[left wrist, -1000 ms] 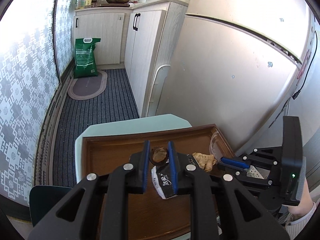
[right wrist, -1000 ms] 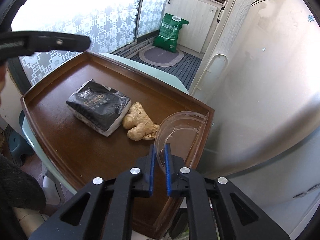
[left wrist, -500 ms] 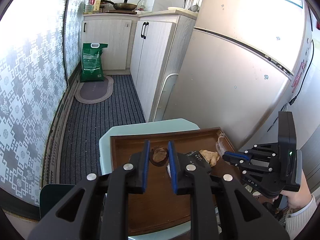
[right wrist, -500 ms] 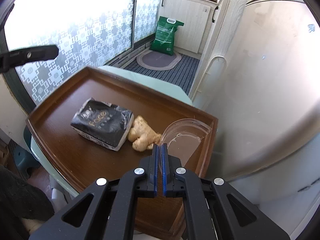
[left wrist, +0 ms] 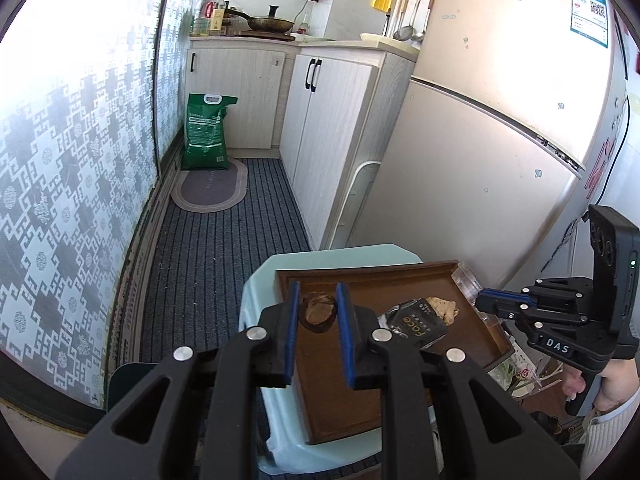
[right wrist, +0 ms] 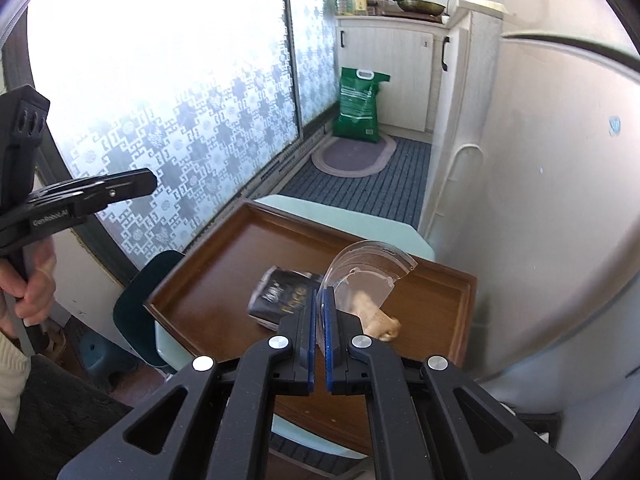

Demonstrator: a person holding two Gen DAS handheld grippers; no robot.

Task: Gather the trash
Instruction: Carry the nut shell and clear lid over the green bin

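While right gripper point(right wrist: 319, 300) jaws pinch clear lid point(right wrist: 370, 270), left gripper point(left wrist: 318, 314) jaws clasp brown scrap point(left wrist: 318, 313), pack point(left wrist: 418, 322) reads "Face".

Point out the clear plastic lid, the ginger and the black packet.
clear plastic lid point(right wrist: 370, 268), right wrist view, curved face.
ginger point(left wrist: 442, 307), left wrist view, knobbly top.
black packet point(left wrist: 416, 322), left wrist view, printed face.

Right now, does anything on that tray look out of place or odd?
Yes. A ginger root lies loose on the wooden tray beside a black packet, food among trash. The clear plastic lid is tilted up off the tray, pinched in the right gripper. The left gripper holds a brown husk-like scrap.
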